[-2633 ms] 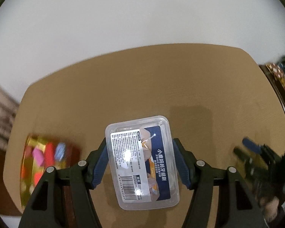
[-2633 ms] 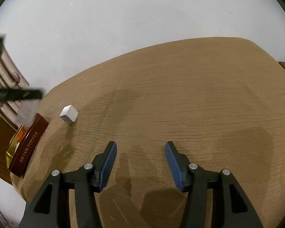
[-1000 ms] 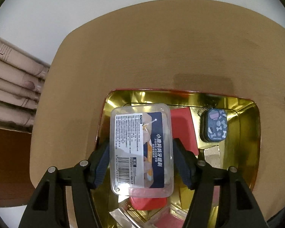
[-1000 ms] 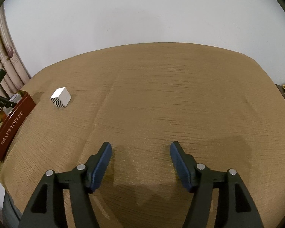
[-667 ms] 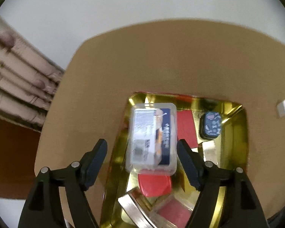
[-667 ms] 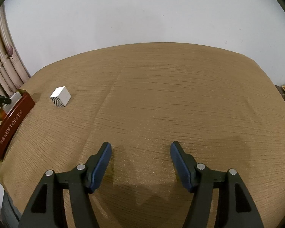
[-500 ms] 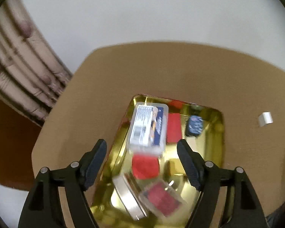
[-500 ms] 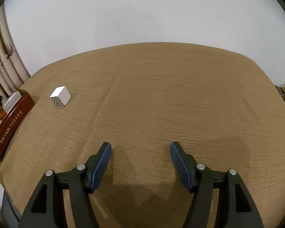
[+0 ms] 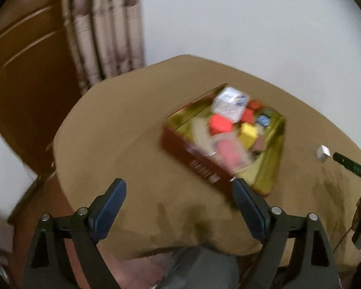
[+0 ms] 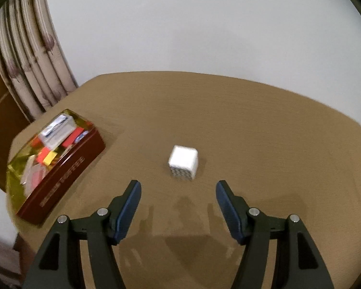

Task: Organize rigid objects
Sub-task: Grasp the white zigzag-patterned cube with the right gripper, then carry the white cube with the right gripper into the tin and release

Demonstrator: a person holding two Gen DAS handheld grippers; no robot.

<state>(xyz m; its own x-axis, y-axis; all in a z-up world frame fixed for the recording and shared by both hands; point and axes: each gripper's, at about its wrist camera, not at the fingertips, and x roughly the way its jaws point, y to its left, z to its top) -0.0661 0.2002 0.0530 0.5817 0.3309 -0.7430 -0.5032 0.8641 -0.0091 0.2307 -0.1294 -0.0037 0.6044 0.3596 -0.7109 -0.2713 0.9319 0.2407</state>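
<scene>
Released clear box (image 9: 231, 104) lies in tin (image 9: 197, 166); cube (image 10: 183, 162) stands apart

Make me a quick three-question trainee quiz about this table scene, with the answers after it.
1. True or false: the small white cube with a patterned side sits inside the dark red tin with a gold lining.
2. Which lies on top of the pile in the tin: A) the clear plastic box with a blue and white label, B) a metal spoon, C) a glass jar?
3. Fill in: the right gripper has its jaws ____, with nothing between them.

Key: 1 false, it stands on the brown table. 2 A. 3 open.
</scene>
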